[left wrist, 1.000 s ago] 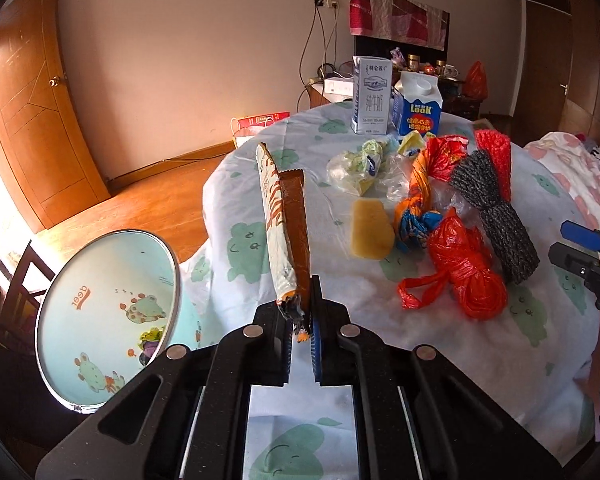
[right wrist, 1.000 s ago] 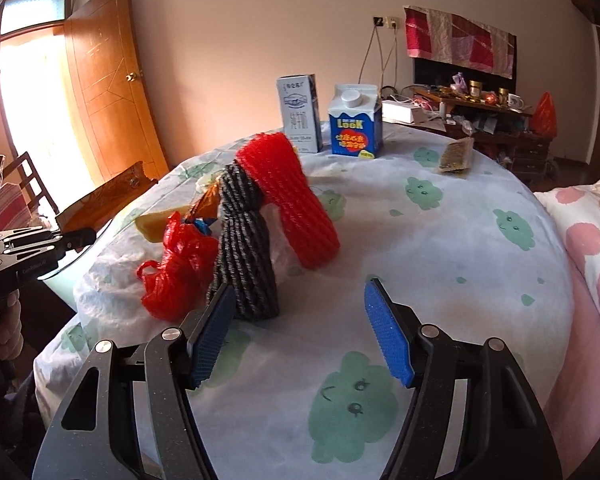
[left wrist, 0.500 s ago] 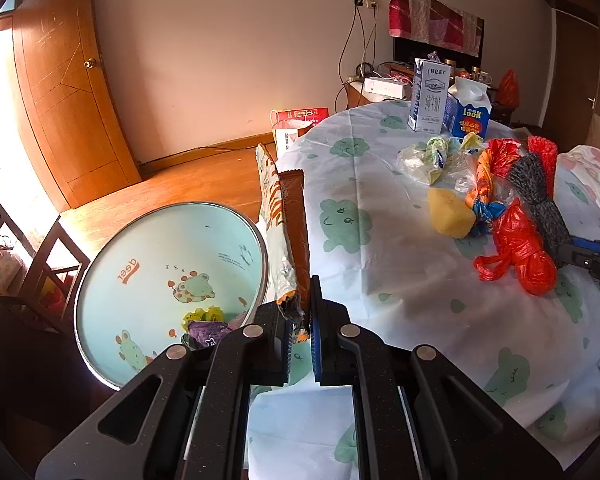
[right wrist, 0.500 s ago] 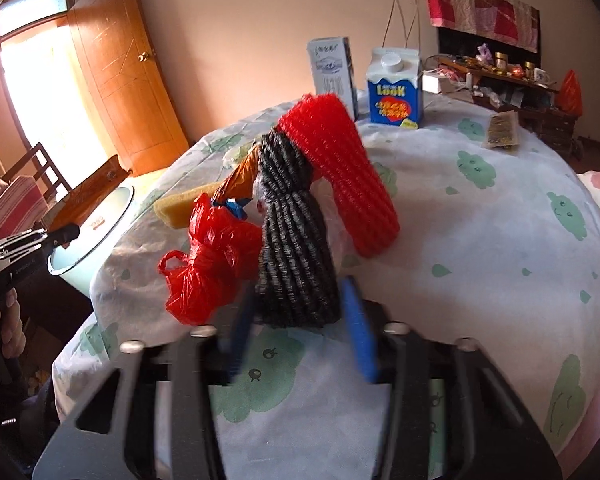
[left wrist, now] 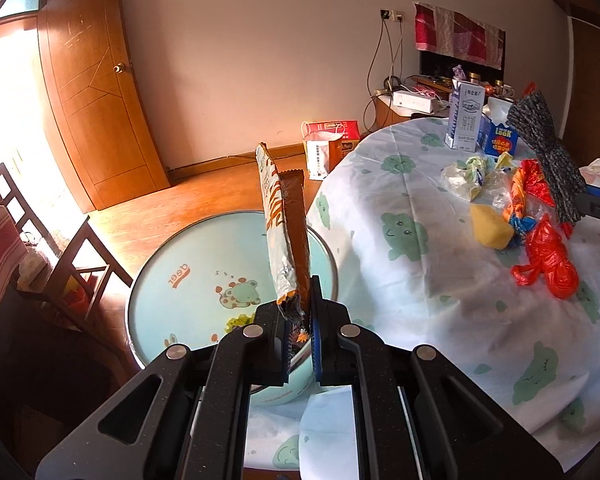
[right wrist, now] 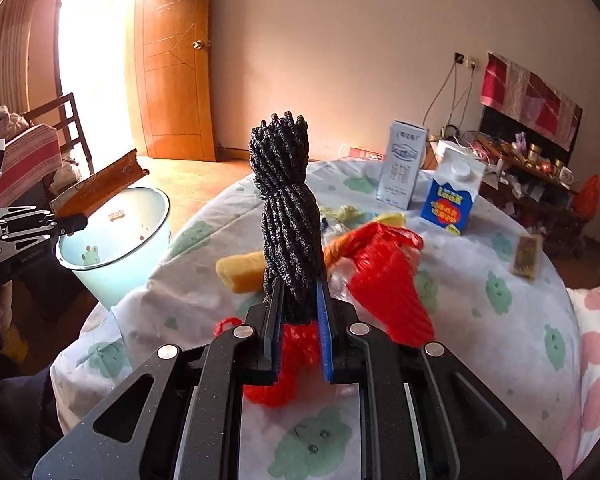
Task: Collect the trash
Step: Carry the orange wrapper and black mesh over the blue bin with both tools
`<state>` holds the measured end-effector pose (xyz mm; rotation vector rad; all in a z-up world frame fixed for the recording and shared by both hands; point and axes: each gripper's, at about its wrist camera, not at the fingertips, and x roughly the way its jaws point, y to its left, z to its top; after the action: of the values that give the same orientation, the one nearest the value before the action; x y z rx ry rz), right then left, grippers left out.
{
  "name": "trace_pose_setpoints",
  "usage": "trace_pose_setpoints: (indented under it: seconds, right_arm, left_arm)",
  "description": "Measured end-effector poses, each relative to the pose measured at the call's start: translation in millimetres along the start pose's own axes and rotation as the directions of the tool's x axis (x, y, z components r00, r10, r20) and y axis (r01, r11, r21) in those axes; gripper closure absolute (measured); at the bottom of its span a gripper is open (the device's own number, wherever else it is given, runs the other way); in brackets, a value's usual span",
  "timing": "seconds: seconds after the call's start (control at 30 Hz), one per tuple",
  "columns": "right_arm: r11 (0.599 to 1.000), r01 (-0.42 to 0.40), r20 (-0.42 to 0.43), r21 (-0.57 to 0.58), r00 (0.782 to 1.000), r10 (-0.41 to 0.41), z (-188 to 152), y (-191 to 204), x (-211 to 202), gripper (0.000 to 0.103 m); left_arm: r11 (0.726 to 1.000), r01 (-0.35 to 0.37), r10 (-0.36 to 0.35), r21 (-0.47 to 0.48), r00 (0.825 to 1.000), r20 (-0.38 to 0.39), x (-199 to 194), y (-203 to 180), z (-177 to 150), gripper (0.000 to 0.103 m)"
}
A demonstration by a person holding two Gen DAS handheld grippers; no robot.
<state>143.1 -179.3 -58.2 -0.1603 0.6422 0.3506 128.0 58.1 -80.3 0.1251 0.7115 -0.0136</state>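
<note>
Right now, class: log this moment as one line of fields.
left gripper: shut on wrapper, above bin | right gripper: shut on black net | table: trash remains

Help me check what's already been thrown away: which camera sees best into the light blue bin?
The left wrist view: it looks down into the light blue bin, showing yellow-green scraps at the bottom, partly hidden behind the left hand-held gripper and its snack wrapper. The right wrist view shows the bin side-on, mostly its wall and rim.
</note>
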Motion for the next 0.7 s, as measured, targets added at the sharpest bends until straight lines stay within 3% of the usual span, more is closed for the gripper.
trace_pose_setpoints:
  seconds: [0.4, 0.7]
  right_arm:
    - [0.987, -0.123, -0.072, -0.105, 0.991, 0.116, 50, 59, 67, 0.087]
    - [0.968, -0.173, -0.12, -0.184, 0.981, 0.152, 70, 100, 98, 0.087]
  left_arm:
    - [0.992, -0.103, 0.1, -0.068, 0.994, -0.051, 10, 53, -12, 0.096]
    - [0.984, -0.155, 0.148, -0.093, 0.986, -0.074, 12, 83, -17, 0.096]
